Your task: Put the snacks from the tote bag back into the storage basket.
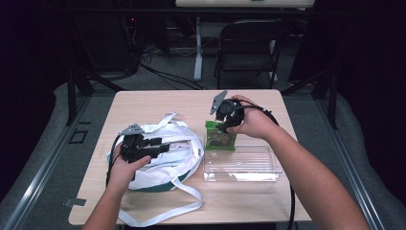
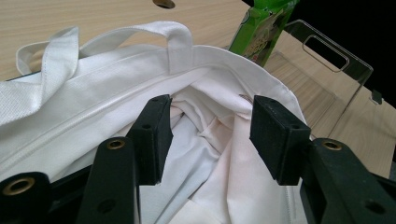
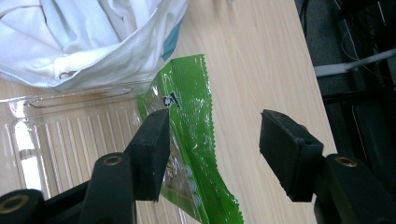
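Note:
A white cloth tote bag (image 1: 177, 158) with long straps lies open at the table's left-centre. My left gripper (image 1: 163, 144) hovers over its mouth, jaws open and empty. In the left gripper view the gripper (image 2: 210, 116) looks into the crumpled white bag (image 2: 93, 102). A green snack packet (image 1: 220, 138) rests at the far left corner of a clear plastic tray (image 1: 258, 165). My right gripper (image 1: 221, 124) hangs just above it, open. In the right gripper view the gripper (image 3: 212, 135) straddles the packet (image 3: 187, 93), whose edge lies by the left jaw; nothing is pinched.
The clear tray (image 3: 70, 135) sits right of the bag (image 3: 93, 37), close against it. The packet (image 2: 261, 32) and tray (image 2: 327, 70) lie beyond the bag's rim. A strap trails toward the front edge (image 1: 158, 218). A folding chair (image 1: 249, 45) stands behind the table.

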`<state>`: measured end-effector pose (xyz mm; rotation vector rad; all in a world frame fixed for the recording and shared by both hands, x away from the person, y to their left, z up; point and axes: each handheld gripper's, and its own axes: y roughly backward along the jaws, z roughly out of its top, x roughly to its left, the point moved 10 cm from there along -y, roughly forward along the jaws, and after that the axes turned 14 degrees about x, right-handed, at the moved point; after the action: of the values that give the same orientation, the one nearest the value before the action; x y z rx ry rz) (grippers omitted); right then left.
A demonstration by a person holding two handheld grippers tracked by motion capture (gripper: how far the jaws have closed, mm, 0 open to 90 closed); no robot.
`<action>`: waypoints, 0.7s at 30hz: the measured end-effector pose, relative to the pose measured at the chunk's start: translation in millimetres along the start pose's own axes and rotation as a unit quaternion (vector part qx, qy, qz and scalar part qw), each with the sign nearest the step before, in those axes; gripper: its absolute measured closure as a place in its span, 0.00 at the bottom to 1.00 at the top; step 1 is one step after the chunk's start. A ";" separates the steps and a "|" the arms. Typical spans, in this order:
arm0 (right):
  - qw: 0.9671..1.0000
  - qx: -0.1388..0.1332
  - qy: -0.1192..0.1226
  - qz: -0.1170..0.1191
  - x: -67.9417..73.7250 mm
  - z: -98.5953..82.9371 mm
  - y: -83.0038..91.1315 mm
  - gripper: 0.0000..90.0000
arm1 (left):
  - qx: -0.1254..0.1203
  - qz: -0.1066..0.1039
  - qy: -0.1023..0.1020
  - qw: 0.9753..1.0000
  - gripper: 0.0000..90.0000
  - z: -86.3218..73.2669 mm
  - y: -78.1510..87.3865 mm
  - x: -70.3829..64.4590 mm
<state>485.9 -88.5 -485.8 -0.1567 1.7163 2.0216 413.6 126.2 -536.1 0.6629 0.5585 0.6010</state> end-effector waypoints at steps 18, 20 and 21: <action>0.996 -0.055 -0.055 -0.038 11.0 12.6 25.6 0.51 | -0.002 0.001 -0.001 1.000 0.54 -0.6 0.6 -1.4; 0.995 -0.061 -0.061 -0.043 13.4 13.7 28.7 0.51 | -0.001 0.001 -0.002 1.000 0.54 -0.7 0.3 -1.9; 0.995 -0.064 -0.064 -0.043 14.4 14.0 29.7 0.51 | -0.001 0.000 -0.001 1.000 0.54 -0.7 0.1 -2.1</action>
<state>463.6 -74.0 -461.8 -0.1380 1.4784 2.0320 411.7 125.0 -535.9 0.6623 0.5552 0.6012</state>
